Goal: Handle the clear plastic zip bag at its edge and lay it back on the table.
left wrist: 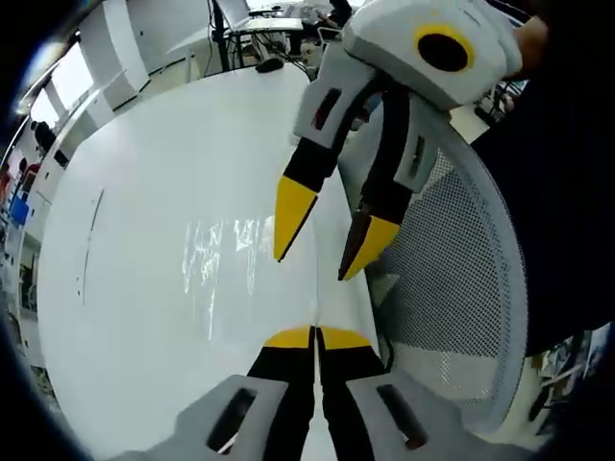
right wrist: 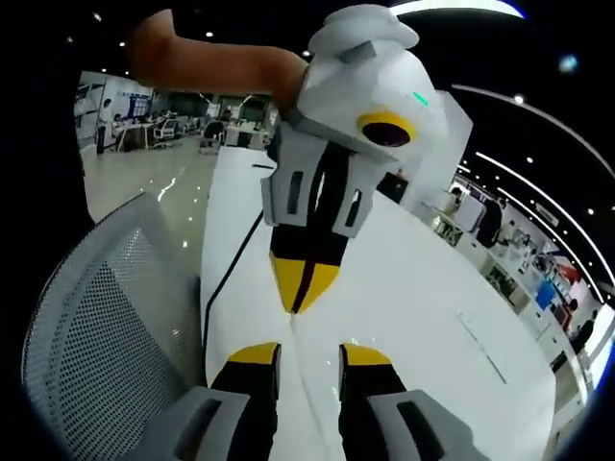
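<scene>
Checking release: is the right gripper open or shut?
Open: the right gripper shows a clear gap between its yellow tips above the white table.
</scene>
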Demonstrator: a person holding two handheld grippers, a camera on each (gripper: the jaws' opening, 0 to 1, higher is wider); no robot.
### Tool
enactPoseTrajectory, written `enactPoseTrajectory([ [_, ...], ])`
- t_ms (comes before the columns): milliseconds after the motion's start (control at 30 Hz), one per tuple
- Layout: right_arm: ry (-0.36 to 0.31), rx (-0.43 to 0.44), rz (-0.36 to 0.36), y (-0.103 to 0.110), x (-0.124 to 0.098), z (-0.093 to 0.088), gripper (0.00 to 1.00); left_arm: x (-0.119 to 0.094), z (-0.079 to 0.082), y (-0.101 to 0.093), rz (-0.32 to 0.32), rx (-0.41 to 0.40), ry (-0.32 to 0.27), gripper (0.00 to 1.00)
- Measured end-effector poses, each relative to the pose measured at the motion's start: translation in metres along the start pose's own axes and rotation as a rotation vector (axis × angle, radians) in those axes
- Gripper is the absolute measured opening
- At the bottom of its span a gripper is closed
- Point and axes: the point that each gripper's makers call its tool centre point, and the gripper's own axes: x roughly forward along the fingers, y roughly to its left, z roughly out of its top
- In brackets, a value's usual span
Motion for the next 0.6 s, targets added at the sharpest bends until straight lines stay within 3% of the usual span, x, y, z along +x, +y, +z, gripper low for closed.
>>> enactPoseTrajectory([
  [467,0.002,-0.043,0.05,0.007,0.013,0.007,0.1,-0.003,0.008,-0.004,-0.019,0.001,0.005,0.0],
  [600,0.0,-0.058,0.061,0.009,0.015,0.008,0.04,-0.003,0.009,-0.006,-0.028,0.002,0.013,0.0],
])
